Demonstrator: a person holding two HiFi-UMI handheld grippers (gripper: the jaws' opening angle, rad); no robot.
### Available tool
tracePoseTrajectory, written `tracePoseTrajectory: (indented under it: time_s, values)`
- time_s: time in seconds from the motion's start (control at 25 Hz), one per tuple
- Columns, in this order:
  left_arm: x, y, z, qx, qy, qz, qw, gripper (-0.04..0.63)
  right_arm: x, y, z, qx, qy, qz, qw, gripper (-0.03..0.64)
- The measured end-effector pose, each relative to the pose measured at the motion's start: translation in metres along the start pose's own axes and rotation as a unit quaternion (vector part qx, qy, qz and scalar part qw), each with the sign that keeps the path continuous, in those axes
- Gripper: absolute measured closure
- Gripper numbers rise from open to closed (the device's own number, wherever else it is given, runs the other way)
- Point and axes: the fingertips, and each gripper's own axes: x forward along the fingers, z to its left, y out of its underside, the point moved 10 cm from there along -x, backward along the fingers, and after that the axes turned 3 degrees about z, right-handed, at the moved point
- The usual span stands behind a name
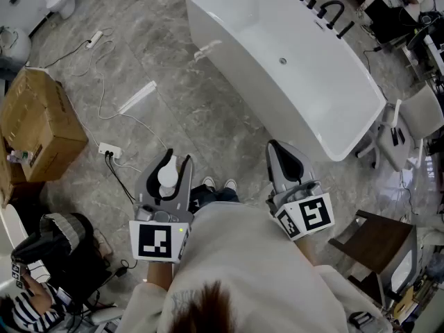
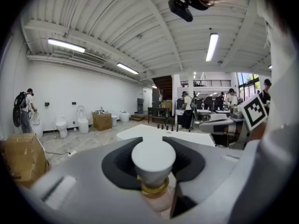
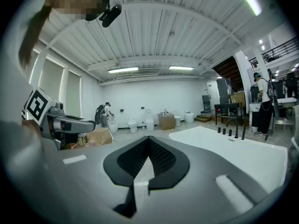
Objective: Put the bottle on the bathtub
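Note:
The bottle (image 1: 167, 175) has a white round cap, a gold ring and a pinkish body. My left gripper (image 1: 177, 158) is shut on it, held low in front of the person's body. In the left gripper view the cap (image 2: 153, 158) stands between the dark pads of the left gripper (image 2: 153, 142), above the gold ring (image 2: 154, 186). The white bathtub (image 1: 291, 61) lies ahead and to the right on the grey floor; its rim (image 2: 154, 132) shows beyond the cap. My right gripper (image 1: 272, 146) is shut and empty, pointing toward the tub's near end. Its pads meet at the right gripper (image 3: 148, 140), with the tub (image 3: 233, 148) to the right.
Black taps (image 1: 329, 12) stand on the tub's far rim. A cardboard box (image 1: 38, 123) sits at left, with a power strip (image 1: 109, 150) and cables on the floor. A brown chair (image 1: 378, 245) is at lower right. A person in striped sleeves (image 1: 28, 300) is at bottom left.

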Motion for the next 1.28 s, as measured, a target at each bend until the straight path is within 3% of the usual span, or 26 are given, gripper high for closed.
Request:
tracePoseTrajectory:
  time_s: [0.24,0.44,0.64,1.28]
  values:
    - [0.000,-0.007,-0.011,-0.033,-0.004,0.001,0.9994,0.416,-0.004,-0.002,0.001,0.001,-0.001,0.000,1.000,0.618]
    - [-0.002,0.002,-0.010,0.000,0.002,0.006,1.0000,0.416,-0.010,-0.001,0.001,-0.002,0.001,0.000,1.000,0.618]
    - [-0.003,0.002,-0.014,0.006,0.006,0.004,1.0000,0.416,-0.017,0.000,0.002,-0.007,-0.001,-0.001,1.000,0.618]
    - [-0.013,0.002,-0.035,-0.032,-0.033,-0.021,0.9987,0.416,-0.055,0.019,-0.024,0.007,-0.021,-0.011,1.000,0.618]
